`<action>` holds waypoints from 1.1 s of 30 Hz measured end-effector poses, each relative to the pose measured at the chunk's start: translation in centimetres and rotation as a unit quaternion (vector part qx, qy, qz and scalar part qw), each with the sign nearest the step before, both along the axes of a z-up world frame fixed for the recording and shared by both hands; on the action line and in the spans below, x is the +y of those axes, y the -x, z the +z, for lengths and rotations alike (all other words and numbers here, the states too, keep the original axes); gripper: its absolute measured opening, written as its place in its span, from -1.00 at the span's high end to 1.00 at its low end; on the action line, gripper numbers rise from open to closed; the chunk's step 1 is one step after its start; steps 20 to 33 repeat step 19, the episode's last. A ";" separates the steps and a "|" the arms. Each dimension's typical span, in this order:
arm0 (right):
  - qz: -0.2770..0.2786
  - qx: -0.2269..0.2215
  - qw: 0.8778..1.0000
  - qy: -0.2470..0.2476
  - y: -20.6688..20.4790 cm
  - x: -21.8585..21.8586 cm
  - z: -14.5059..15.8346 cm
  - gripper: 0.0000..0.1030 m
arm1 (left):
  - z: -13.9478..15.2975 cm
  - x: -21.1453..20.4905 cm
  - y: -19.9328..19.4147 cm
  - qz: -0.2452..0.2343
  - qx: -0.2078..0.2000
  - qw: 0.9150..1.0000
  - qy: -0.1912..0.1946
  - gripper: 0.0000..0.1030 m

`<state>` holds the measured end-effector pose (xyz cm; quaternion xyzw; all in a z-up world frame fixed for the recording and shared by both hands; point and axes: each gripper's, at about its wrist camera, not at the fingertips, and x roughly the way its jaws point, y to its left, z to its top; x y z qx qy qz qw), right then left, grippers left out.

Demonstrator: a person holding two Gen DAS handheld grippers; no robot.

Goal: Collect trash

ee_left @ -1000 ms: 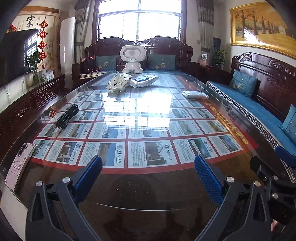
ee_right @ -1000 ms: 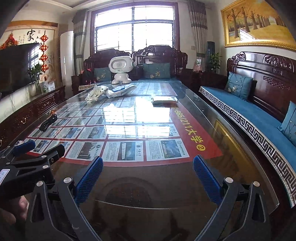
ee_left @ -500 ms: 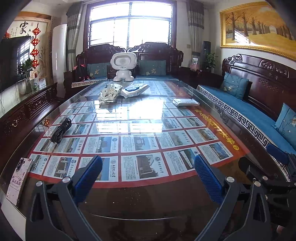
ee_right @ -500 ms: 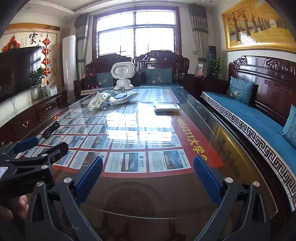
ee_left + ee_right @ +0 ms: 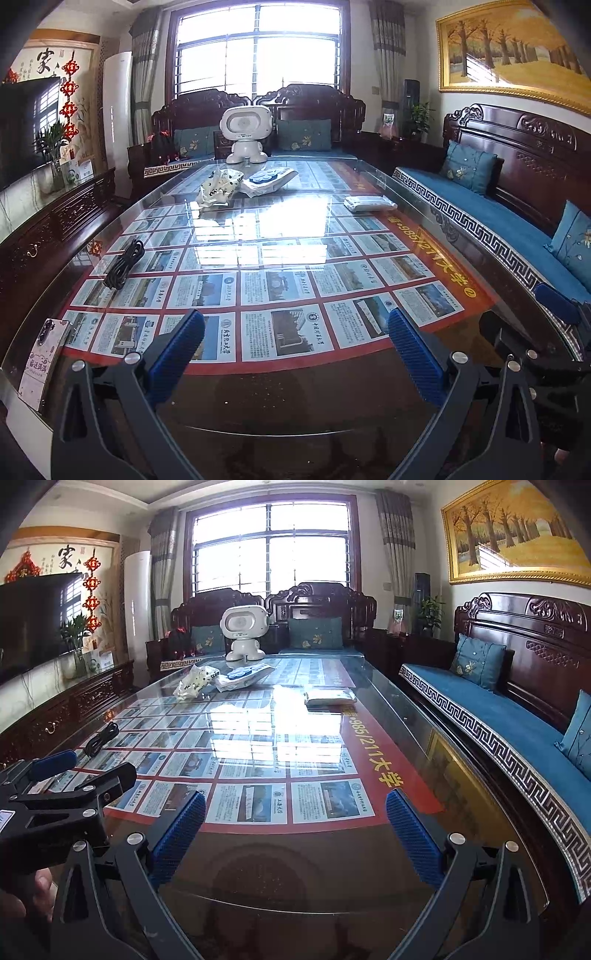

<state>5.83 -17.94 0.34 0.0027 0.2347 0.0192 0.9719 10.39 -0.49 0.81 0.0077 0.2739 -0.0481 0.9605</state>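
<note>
A crumpled white wrapper with dark spots (image 5: 218, 187) (image 5: 197, 681) lies at the far end of the long glass-topped table (image 5: 280, 398). Beside it is a flat white packet with a blue label (image 5: 269, 179) (image 5: 244, 676). A folded pale packet (image 5: 369, 203) (image 5: 330, 698) rests farther right. My left gripper (image 5: 295, 354) hovers open over the near table end, nothing between its blue pads. My right gripper (image 5: 295, 834) is open too, likewise empty, to the right of the left one. All the litter is far ahead of both.
A white toy robot (image 5: 245, 133) stands at the table's far end. A coiled black cable (image 5: 123, 263) and a phone in a pale case (image 5: 40, 363) lie along the left edge. Dark wooden benches with blue cushions (image 5: 509, 229) run along the right and back; a low cabinet (image 5: 48, 229) lines the left.
Both views have risen and tilted slightly, showing more of the room. The grippers stayed open and nothing on the table moved.
</note>
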 end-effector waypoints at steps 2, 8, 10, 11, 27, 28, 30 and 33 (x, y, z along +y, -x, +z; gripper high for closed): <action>0.000 0.002 1.000 -0.002 -0.1 0.0 0.0 -0.84 | 0.0 0.0 0.0 0.004 0.001 1.000 -0.001 -0.92; 0.003 0.014 1.000 -0.007 -0.3 0.0 -0.5 -0.84 | 0.1 0.3 0.0 0.005 -0.003 1.000 0.008 -0.92; 0.003 0.016 1.000 -0.006 -0.4 0.1 -0.6 -0.84 | 0.2 0.2 0.0 0.005 -0.004 1.000 0.004 -0.92; 0.004 0.017 1.000 -0.008 -0.4 0.1 -0.6 -0.84 | 0.1 0.3 0.0 0.005 -0.003 1.000 0.004 -0.92; 0.007 0.015 1.000 -0.007 -0.6 0.3 -0.4 -0.84 | 0.3 0.5 -0.1 0.010 -0.001 1.000 0.003 -0.92; 0.007 0.015 1.000 -0.007 -0.6 0.3 -0.4 -0.84 | 0.3 0.5 -0.1 0.010 -0.001 1.000 0.003 -0.92; 0.007 0.015 1.000 -0.007 -0.6 0.3 -0.4 -0.84 | 0.3 0.5 -0.1 0.010 -0.001 1.000 0.003 -0.92; 0.007 0.015 1.000 -0.007 -0.6 0.3 -0.4 -0.84 | 0.3 0.5 -0.1 0.010 -0.001 1.000 0.003 -0.92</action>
